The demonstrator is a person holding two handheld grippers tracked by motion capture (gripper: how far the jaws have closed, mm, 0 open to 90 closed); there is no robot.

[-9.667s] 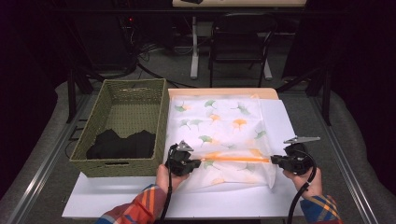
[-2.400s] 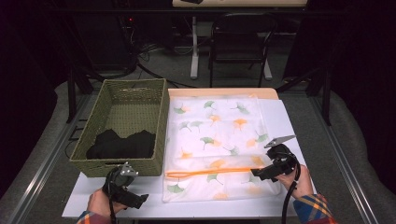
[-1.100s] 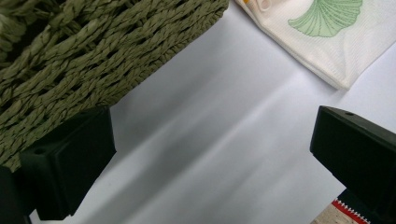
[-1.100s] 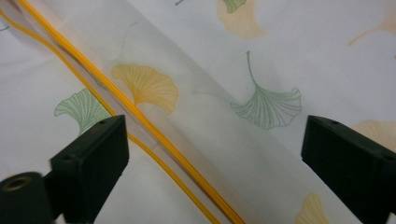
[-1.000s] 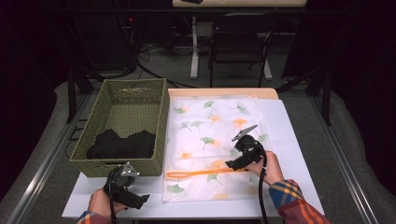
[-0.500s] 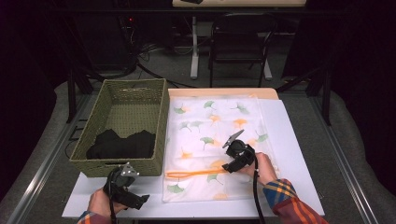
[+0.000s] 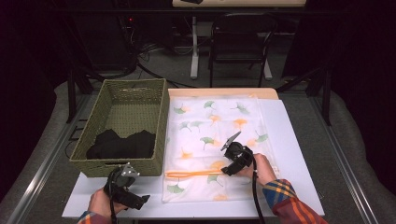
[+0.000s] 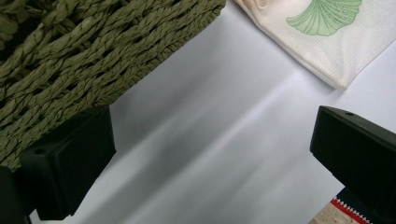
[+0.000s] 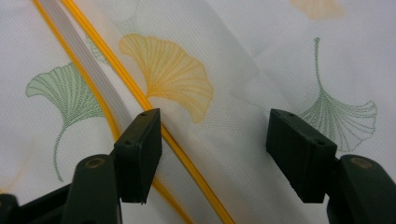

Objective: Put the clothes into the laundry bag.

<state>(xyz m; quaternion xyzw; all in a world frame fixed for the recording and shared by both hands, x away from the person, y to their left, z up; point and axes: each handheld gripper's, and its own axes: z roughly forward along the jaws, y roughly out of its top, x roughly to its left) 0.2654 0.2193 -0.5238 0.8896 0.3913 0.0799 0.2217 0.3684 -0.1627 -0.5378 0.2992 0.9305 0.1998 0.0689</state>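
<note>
1. Right gripper [image 7: 229, 169] sits low over the white cloth with ginkgo leaves [image 7: 215, 126], near the cloth's front part. Its jaws are spread apart and have just opened a bit more. They pinch nothing.
2. Seen in the right gripper view, the orange hem [image 9: 140, 98] of the cloth runs slantwise between the jaws, close to one jaw. The cloth lies under both jaws, with an orange leaf and a green leaf printed on it.
3. Across the front of the cloth, the orange hem [image 7: 194, 173] makes a long line on the table, ending just beside the right gripper.
4. The cloth lies flat on the white table top [image 7: 294, 154]. Its left edge runs just beside the basket. Its far edge is near the table's far edge. A bare strip of table shows on the right side and along the front.
5. Left gripper [image 7: 140, 201] rests at the front left of the table, in front of the basket. Its jaws are spread wide with nothing between them, just bare white table.
6. Seen in the left gripper view, one jaw is near the basket's woven wall [image 8: 93, 56]. The cloth's corner [image 8: 336, 46] is a little way off from the other jaw.
7. The green woven basket [image 7: 98, 140] stands at the left of the table. Something dark and soft [image 7: 121, 144] lies in its near half.
</note>
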